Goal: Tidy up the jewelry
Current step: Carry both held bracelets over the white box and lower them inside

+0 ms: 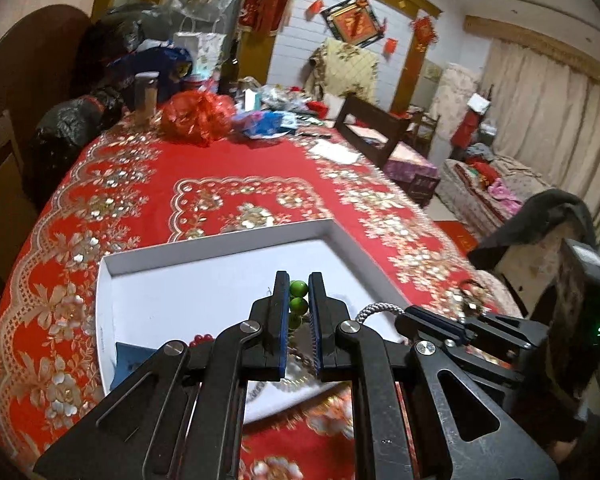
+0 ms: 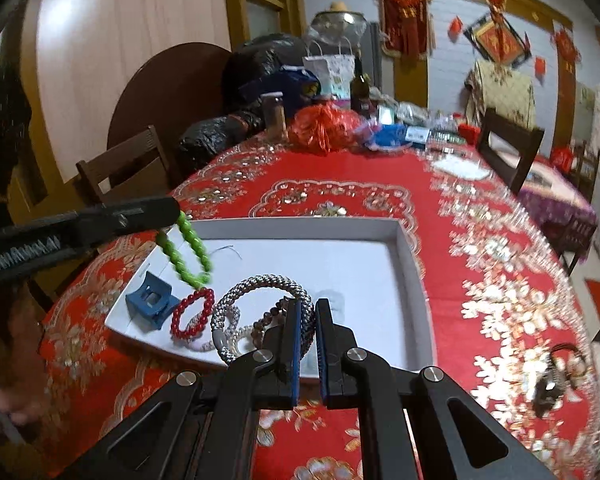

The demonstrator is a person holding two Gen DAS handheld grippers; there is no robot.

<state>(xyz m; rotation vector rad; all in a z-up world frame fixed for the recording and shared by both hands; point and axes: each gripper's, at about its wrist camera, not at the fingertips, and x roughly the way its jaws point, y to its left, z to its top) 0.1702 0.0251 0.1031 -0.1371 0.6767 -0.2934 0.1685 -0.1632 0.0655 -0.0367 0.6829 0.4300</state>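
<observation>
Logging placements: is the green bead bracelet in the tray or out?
Out: the green bead bracelet hangs pinched in the left tool above the white tray, not resting in it.

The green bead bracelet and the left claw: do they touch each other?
Touching. In the left wrist view the green bead bracelet sits pinched between the left claw's fingers; the right wrist view shows it dangling from that claw above the white box.

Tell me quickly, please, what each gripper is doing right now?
Left gripper: shut on the green bracelet.
Right gripper: shut on the silver bracelet.
</observation>
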